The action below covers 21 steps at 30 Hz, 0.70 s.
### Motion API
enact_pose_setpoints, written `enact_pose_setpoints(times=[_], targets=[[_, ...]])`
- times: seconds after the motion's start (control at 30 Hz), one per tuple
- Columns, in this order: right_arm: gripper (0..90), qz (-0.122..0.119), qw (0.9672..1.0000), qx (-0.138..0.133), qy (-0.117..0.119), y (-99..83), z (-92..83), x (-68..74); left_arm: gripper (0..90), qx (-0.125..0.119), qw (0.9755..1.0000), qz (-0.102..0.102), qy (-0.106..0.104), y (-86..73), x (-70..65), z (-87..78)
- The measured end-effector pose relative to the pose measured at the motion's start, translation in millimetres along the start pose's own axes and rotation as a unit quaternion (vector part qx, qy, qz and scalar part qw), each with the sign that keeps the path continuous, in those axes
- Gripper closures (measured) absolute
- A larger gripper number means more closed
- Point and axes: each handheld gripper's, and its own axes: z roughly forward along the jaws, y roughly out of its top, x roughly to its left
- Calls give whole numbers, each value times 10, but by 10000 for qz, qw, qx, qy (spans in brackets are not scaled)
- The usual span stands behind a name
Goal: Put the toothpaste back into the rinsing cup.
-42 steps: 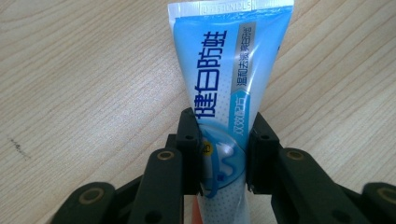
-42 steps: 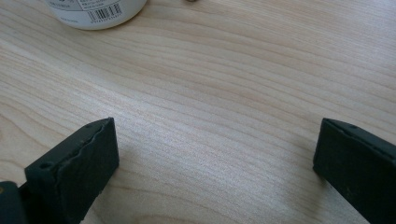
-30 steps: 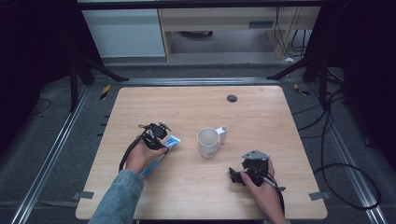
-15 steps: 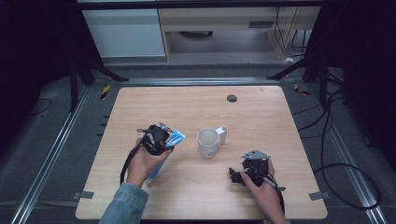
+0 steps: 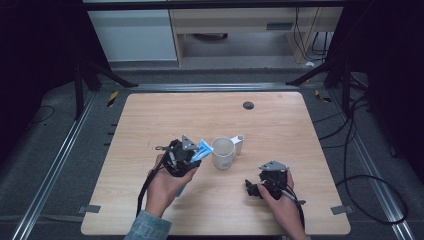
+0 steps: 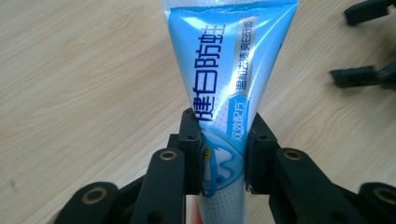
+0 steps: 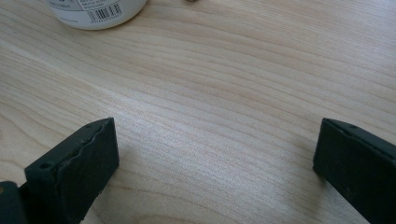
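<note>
here, left gripper clamped on blue toothpaste tube, tube pointing to 2 o'clock toward white mug; right gripper jaws apart, empty; pale wooden table; dark room.

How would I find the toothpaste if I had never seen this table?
Start at the wooden table and find the white mug near its middle. Just left of the mug, the left claw is shut on the toothpaste tube, lifted off the wood. It is the only bright blue thing here, with white writing down its side.
</note>
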Motion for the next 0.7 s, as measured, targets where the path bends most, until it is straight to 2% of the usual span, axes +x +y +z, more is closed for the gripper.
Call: enact_pose_setpoints(times=[0.2,0.37,0.43,0.7], targets=[[4,-3,10000,-3,1,0,0,-1,723,-278,9996,-4,-89,71,-204,-27],[4,2,10000,-3,2,0,1,0,722,-519,9982,-87,-280,131,-399,11],[4,-11,10000,-7,1,0,1,-2,723,-541,9981,-22,-301,168,-474,29],[4,1,10000,-6,-2,0,1,0,722,-752,9965,-36,-366,250,-647,85]])
